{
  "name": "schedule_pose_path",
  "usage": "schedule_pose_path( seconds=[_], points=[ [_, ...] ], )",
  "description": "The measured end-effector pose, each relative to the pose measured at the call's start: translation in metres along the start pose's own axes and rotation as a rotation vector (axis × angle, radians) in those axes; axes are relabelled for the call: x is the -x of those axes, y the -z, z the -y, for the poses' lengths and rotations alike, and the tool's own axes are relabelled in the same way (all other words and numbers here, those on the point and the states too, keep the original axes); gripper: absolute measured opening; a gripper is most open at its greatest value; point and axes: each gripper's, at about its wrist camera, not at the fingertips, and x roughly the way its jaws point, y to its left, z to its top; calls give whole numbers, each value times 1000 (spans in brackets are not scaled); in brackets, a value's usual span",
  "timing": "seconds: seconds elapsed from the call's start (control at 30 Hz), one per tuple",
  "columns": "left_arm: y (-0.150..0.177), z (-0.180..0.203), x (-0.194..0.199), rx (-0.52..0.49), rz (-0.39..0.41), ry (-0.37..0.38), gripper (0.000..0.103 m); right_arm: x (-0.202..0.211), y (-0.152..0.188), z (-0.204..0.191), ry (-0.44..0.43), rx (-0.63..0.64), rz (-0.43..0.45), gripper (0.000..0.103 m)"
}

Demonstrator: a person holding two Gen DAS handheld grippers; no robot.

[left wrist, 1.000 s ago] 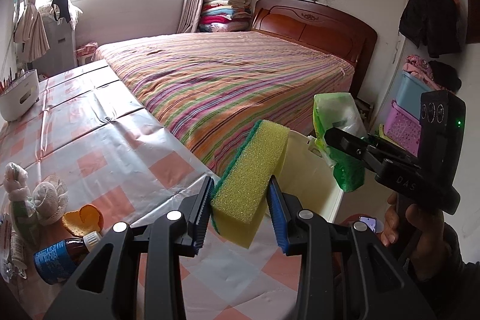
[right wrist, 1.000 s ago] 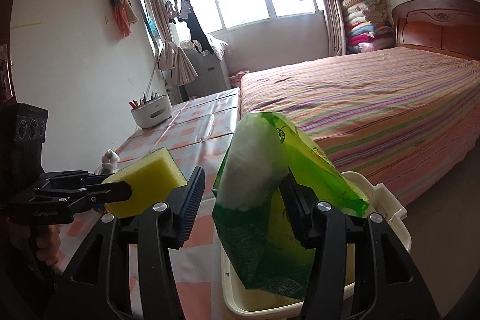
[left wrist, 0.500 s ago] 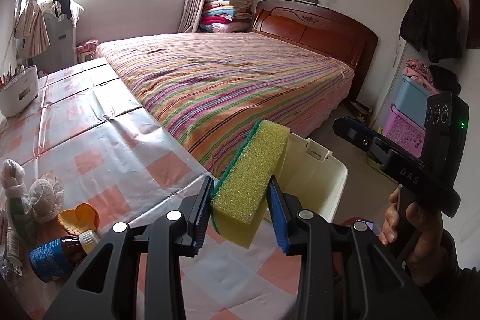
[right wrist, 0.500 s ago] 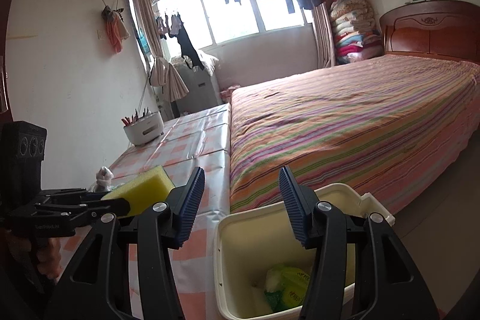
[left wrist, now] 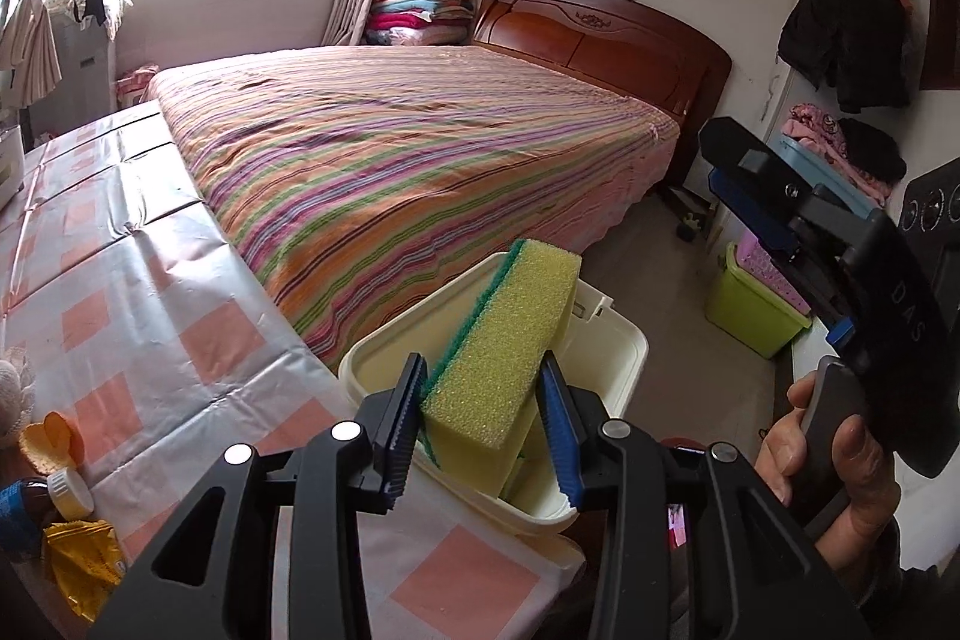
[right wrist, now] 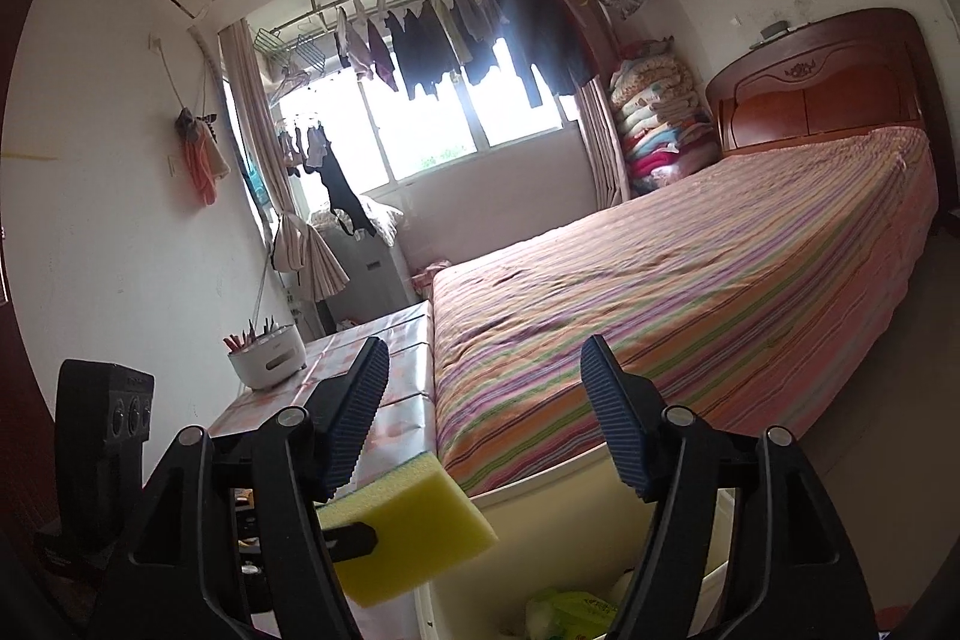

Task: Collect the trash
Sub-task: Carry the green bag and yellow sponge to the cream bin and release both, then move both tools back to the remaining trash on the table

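A yellow sponge [left wrist: 504, 340] with a green scouring side sits between the pads of my left gripper [left wrist: 483, 370]. It hangs tilted over the open cream bin [left wrist: 618, 340] at the table's edge. The left jaws are starting to open, but both pads still touch the sponge. In the right wrist view the same sponge [right wrist: 414, 526] shows over the bin's rim [right wrist: 528, 487]. A green plastic bag [right wrist: 570, 610] lies inside the bin. My right gripper [right wrist: 483, 358] is above the bin, jaws opening wide with nothing between them. It also shows at the right of the left wrist view as the right gripper [left wrist: 717, 160], held by a hand [left wrist: 840, 448].
The table [left wrist: 150, 280] has a pink-checked cloth. At its near left lie a brown bottle [left wrist: 30, 508], an orange cap [left wrist: 51, 436] and a yellow wrapper [left wrist: 78, 562]. A striped bed [left wrist: 420, 148] stands behind the bin. Green and purple baskets [left wrist: 750, 322] are on the floor.
The green bag left the right gripper and dropped into the bin; the right jaws widened and the gripper tilted up. My left gripper carried the sponge rightward over the bin.
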Motion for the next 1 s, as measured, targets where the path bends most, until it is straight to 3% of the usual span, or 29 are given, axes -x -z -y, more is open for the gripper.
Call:
schedule_pose_path(
  seconds=[0.1, 0.2, 0.27, 0.4, 0.53, 0.6, 0.7, 0.8, 0.87, 0.9, 1.0],
  points=[
    [2, 8, -6, -30, -2, -18, 40, -3, -1, -1, -5, -4, 4, 66],
    [1, 13, -7, -47, -1, -56, 71, -1, -2, 2, -12, -18, 11, 66],
    [1, 13, -2, -41, 42, -70, 72, -1, -2, 2, -12, -26, 15, 66],
    [-4, 5, 8, -16, 52, -72, 72, 1, -4, 2, -29, -43, 28, 66],
    [-11, -17, 31, 58, 88, -103, 72, -8, -14, -13, -122, -123, -6, 66],
    [-14, -33, 48, 109, 117, -109, 72, -13, -23, -34, -229, -185, -47, 69],
    [-16, -57, 76, 173, 173, -129, 72, -18, -42, -91, -520, -294, -148, 72],
    [-16, -78, 101, 213, 207, -173, 72, -2, -66, -166, -763, -238, -194, 74],
    [-14, -89, 116, 223, 228, -213, 72, 18, -82, -211, -928, -196, -211, 90],
    [-12, -94, 124, 230, 243, -236, 72, 28, -88, -229, -1003, -178, -216, 91],
    [-7, -110, 144, 258, 273, -277, 72, 45, -99, -257, -1126, -158, -212, 94]
  ],
)
